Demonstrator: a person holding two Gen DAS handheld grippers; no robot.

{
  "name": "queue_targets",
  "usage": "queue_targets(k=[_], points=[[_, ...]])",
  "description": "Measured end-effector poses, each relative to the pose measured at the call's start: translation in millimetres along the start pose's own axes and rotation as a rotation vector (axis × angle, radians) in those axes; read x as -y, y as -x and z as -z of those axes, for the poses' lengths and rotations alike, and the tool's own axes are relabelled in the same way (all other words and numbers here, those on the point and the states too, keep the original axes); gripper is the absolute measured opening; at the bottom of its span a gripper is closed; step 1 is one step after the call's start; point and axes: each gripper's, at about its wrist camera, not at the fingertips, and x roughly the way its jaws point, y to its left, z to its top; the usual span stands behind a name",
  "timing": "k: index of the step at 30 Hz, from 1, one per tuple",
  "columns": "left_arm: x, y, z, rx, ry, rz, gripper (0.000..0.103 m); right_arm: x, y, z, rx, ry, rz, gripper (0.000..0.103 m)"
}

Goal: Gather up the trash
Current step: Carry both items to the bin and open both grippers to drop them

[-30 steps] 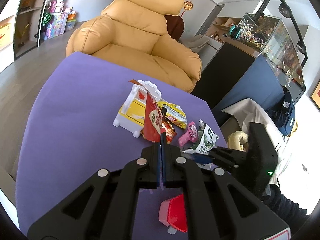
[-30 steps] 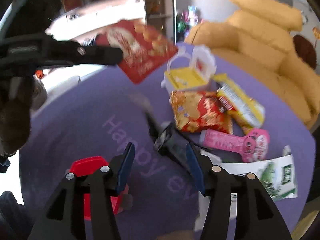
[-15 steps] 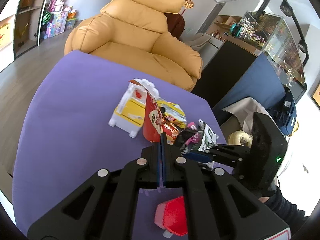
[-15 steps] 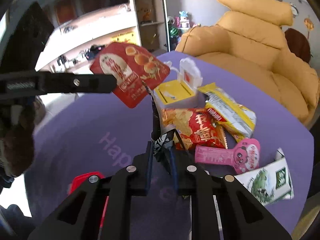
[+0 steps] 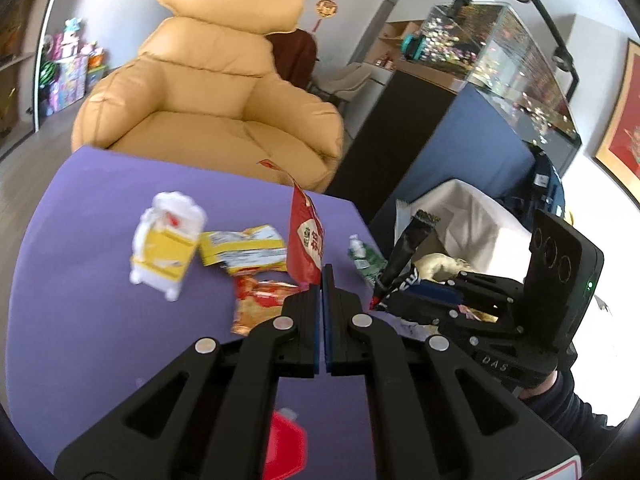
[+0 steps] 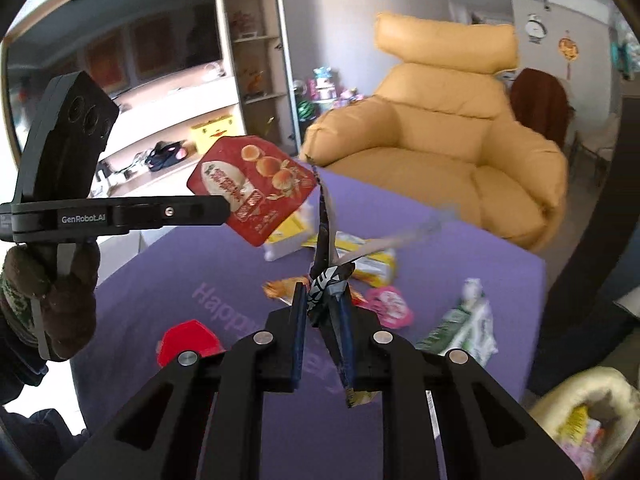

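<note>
Bright daylight fills both views, and the white wall right of the armchair point(image 5: 208, 112) is blown out to glare. The fisheye bends straight lines toward dark corners. Motion blur smears the white-and-yellow box point(image 5: 166, 246) and the wrappers beside it on the purple surface point(image 5: 80, 240); the green packet point(image 6: 464, 328) is also smeared. Both tools look sharp.

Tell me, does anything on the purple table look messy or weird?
Yes. Empty snack wrappers lie scattered on the purple table: a yellow wrapper, an orange-red wrapper, a pink wrapper and a green-and-white wrapper. The little white-and-yellow toy box sits among them with its lid flipped open.
</note>
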Motion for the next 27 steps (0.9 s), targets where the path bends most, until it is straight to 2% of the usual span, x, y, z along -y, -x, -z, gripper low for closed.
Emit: queue_targets(k=[8,16,24,27], points=[[55,-40,0,-0.08,-0.058,0.11,0.001,48,51,24,0.028,-0.062,0.128,0.016],[141,-108,12,-0.182,-0.153,0.248,0.001,114,107,63,0.051,-0.166,0.288,0.016],[201,-170,24,-0.28,-0.154,0.381,0.001,161,149,99,0.049,-0.243,0.429,0.016],[215,-190,28,-0.308,-0.161,0.397,0.001,178,161,114,0.044,-0.276,0.458,0.016]])
